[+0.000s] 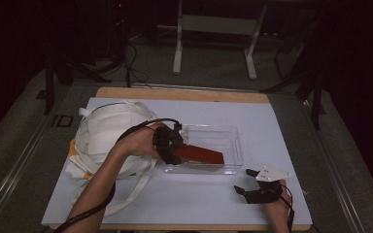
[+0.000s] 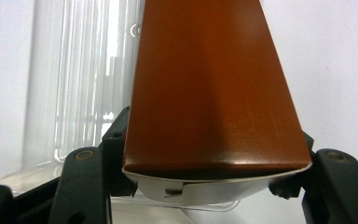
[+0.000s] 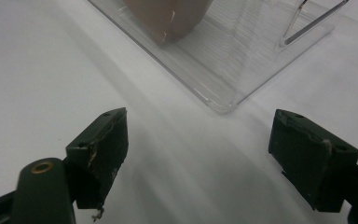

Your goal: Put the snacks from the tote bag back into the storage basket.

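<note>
1. Left gripper [image 1: 171,145] clamps a red-brown carton [image 1: 199,154], angled into the clear plastic tray [image 1: 233,145].
2. Right gripper [image 1: 255,187] idles w/ jaws apart near tray.
3. Next, prob.: lower carton flat, release.

Two black two-jaw grippers are seen, each carried in a bare hand with no sleeve on the forearm. The left black gripper [image 1: 167,145] is trailed by a thin black cable [image 1: 90,208] looped along the forearm. The right black gripper [image 1: 247,182] is topped by a pale grey three-cornered plate [image 1: 272,173]. Brass-coloured rivets [image 3: 42,167] are set in the matte black jaw links, and the blocky jaw pads [image 3: 103,149] are scuffed at their edges.
</note>
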The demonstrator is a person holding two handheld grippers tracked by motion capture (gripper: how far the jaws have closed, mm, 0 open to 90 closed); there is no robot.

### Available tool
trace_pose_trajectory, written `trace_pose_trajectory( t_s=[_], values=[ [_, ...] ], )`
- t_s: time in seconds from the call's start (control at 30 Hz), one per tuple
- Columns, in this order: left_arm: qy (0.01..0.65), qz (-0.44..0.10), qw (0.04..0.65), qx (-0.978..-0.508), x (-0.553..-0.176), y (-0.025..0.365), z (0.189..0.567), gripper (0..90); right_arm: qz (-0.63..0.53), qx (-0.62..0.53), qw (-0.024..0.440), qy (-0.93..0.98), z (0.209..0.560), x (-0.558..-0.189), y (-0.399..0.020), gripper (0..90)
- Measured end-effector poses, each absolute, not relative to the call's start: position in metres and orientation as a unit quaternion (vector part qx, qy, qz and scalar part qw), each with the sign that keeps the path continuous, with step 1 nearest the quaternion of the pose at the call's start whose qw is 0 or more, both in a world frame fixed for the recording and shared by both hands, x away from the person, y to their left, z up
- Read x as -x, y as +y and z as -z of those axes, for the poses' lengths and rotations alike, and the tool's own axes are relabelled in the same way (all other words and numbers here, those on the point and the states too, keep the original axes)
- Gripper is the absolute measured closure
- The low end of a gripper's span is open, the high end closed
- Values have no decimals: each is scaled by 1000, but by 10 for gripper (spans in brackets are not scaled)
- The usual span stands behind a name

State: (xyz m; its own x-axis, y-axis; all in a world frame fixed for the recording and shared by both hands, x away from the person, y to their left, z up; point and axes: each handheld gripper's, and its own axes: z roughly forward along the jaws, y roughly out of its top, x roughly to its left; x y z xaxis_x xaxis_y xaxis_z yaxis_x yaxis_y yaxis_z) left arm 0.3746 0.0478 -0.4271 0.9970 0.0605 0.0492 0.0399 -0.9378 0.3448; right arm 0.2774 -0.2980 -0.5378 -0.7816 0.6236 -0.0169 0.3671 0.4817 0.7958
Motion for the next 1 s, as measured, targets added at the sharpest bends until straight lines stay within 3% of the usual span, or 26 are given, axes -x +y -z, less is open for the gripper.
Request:
trace_pose_trajectory(
  t_s=[0.47,1.0],
  values=[
    [67,9,162,-985,-379,42,431,286,-415,-292,153,848,538,-278,-298,197],
    [68,33,146,-986,-377,34,435,243,-415,-292,152,848,538,-278,-298,197]
  ],
)
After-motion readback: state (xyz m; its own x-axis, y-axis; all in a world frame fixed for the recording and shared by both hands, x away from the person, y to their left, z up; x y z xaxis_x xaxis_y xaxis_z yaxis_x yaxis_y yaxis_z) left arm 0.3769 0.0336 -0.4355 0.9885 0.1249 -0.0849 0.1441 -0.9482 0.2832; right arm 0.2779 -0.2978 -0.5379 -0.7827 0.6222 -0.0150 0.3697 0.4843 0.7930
